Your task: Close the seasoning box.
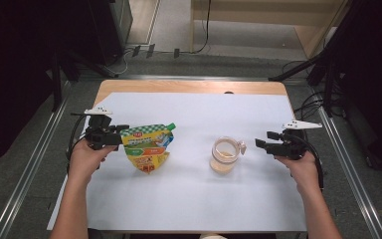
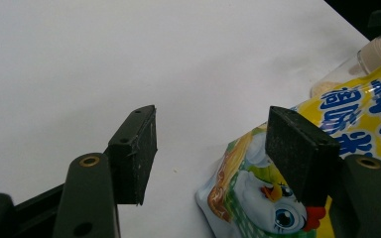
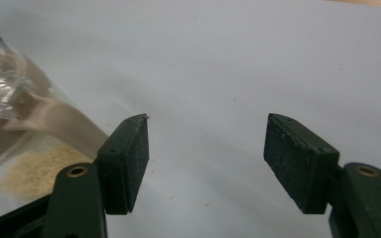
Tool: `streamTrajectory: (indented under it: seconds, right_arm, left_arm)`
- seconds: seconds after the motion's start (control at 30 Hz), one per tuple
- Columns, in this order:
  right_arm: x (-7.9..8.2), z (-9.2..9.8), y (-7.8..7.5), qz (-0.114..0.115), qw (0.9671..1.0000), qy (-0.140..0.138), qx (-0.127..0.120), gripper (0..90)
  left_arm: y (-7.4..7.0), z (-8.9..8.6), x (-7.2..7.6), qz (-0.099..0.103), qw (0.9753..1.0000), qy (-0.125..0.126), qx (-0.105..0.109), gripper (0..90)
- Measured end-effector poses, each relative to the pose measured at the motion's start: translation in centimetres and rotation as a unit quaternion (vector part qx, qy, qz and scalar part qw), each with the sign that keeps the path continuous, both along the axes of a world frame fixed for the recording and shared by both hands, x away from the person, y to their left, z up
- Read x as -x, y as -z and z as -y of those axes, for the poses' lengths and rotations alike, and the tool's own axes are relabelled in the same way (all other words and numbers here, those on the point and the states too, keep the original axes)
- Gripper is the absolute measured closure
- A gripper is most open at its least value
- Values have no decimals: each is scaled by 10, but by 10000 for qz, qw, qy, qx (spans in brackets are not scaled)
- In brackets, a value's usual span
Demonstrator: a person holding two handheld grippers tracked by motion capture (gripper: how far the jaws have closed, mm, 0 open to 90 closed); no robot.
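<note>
Currently both released, left gripper (image 1: pixel 122 135) should clamp the pouch (image 1: pixel 148 147) edge squarely while right gripper (image 1: pixel 261 140) steadies the jar (image 1: pixel 225 155).

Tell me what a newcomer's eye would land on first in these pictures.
First comes the bright yellow and green pouch, lying on the white sheet left of the middle, right beside the open left claw. Next is the clear glass jar with pale powder in its bottom, standing right of the middle. The right claw hovers open just to its right, apart from it.
</note>
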State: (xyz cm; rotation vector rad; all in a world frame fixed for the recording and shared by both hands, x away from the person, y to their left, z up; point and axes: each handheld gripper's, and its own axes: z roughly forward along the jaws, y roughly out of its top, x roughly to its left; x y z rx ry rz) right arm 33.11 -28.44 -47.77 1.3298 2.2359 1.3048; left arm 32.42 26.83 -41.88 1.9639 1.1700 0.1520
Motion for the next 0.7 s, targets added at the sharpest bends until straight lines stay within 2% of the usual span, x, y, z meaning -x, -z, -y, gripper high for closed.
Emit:
streamTrajectory:
  seconds: [0.1, 0.33, 0.6, 0.7]
  right_arm:
    - [-1, 0, 4, 57, 9998, 122, 169, 293]
    - [-2, 2, 8, -9, 9996, 241, 150, 281]
    - [-2, 0, 9, 25, 9996, 204, 199, 280]
    - [-1, 0, 9, 17, 9998, 107, 182, 239]
  left_arm:
    - [1, 0, -1, -15, 10000, -38, -12, 381]
    - [2, -1, -1, -30, 10000, -54, 16, 379]
    - [3, -2, -2, -75, 9998, -154, 71, 368]
    - [3, -2, -2, -46, 9999, -133, 60, 365]
